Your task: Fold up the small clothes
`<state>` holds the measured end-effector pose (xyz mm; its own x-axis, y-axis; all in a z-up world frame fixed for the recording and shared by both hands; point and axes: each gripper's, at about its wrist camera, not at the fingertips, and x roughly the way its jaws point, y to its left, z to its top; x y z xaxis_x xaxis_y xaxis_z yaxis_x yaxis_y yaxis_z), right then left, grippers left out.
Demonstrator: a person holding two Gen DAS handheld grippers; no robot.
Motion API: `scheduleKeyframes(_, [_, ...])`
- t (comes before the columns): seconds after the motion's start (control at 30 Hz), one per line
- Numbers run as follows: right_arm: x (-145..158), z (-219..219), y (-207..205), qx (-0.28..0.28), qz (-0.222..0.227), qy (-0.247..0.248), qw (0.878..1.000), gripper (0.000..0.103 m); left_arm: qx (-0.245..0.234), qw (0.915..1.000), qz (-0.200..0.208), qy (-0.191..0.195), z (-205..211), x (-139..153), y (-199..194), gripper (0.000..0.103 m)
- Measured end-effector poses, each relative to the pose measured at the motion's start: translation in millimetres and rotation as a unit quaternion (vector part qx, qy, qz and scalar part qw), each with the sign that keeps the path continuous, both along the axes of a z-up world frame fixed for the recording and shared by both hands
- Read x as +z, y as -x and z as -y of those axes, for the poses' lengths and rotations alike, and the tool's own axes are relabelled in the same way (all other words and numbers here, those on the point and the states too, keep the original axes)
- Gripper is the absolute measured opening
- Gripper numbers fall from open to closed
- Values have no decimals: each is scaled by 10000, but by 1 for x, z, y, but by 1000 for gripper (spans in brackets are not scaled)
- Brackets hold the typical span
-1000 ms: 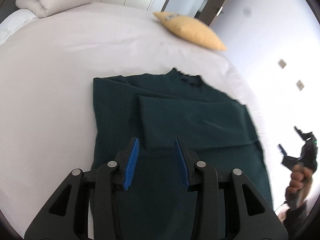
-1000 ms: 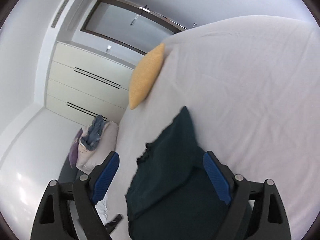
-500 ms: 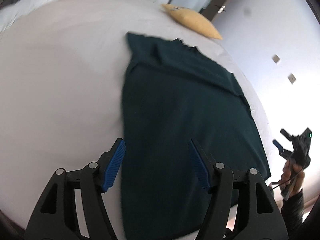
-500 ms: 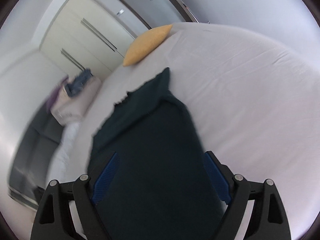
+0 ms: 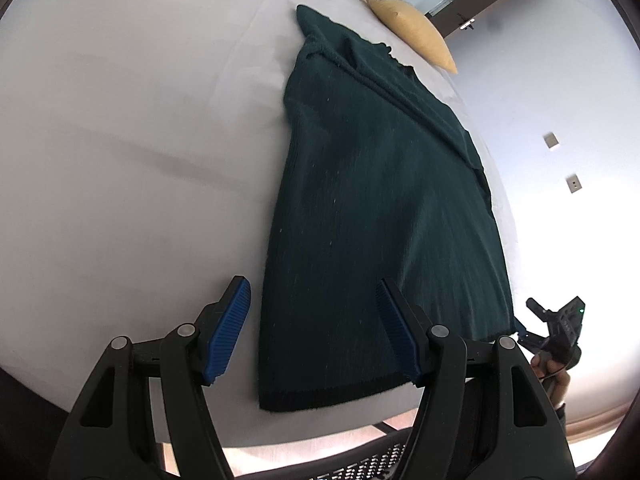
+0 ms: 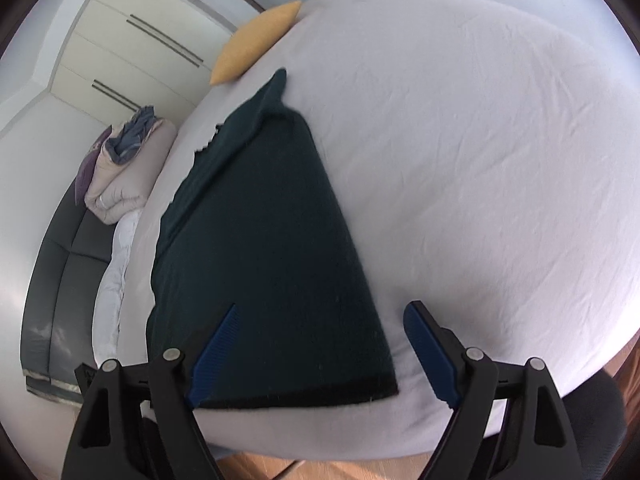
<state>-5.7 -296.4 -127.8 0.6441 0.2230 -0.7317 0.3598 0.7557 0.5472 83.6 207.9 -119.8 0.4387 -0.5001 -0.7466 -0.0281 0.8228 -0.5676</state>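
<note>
A dark green sweater (image 5: 380, 200) lies flat on the white bed (image 5: 120, 140), neck far, sleeves folded in, dark hem band toward me. My left gripper (image 5: 312, 292) hovers open over the hem's left corner, and the sweater's left edge runs between its blue pads without touching them. In the right wrist view the sweater (image 6: 260, 240) fills the middle. My right gripper (image 6: 322, 308) is open above the hem's right corner. A hand holds the right gripper (image 5: 556, 332) at the far right of the left wrist view.
A yellow pillow (image 5: 408, 28) lies past the sweater's neck, also visible as the yellow pillow (image 6: 256, 40). A folded duvet (image 6: 128, 168) rests on a dark sofa (image 6: 60, 280) by the wardrobe (image 6: 132, 40). The bed's near edge drops to wooden floor (image 6: 260, 468).
Both grippers drew back from the sweater's upper part to its hem at the bed's near edge. The left jaws widened. The sweater lies unmoved.
</note>
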Motion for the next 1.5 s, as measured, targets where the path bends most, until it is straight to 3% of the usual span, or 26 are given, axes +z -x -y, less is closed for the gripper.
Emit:
scheduleKeyframes(0.27, [0, -8, 0, 241, -131, -49, 9996, 81, -12, 9992, -283, 288, -6, -8, 4, 64])
scheduleKeyframes(0.4, [-1, 4, 5, 122, -125, -382, 9991, 73, -116, 9987, -423, 240, -2, -9, -4, 63])
scheduleKeyframes(0.43, [-2, 6, 6, 97, -130, -445, 9989, 72, -187, 9985, -462, 213, 1, -9, -7, 61])
scheduleKeyframes(0.57, [-4, 15, 9, 19, -122, -703, 9975, 69, -290, 9953, -791, 476, 2, -18, -16, 32])
scheduleKeyframes(0.8, [-11, 15, 5, 163, -239, -926, 9953, 61, -114, 9870, -960, 1286, -13, -34, -19, 32])
scheduleKeyframes(1.03, [-17, 23, 9, 114, -277, -1126, 9932, 47, 8, 9812, -1062, 1608, -26, -40, -20, 29])
scheduleKeyframes(1.17, [-19, 24, 10, 112, -270, -1168, 9927, 46, 169, 9726, -1158, 2009, -34, -49, -18, 29])
scheduleKeyframes(1.33, [-20, 24, 10, 131, -276, -1195, 9924, 43, 147, 9707, -1119, 2119, -37, -53, -19, 29])
scheduleKeyframes(1.5, [-19, 25, 11, 154, -310, -1223, 9919, 40, 113, 9733, -1121, 1998, -33, -52, -18, 18])
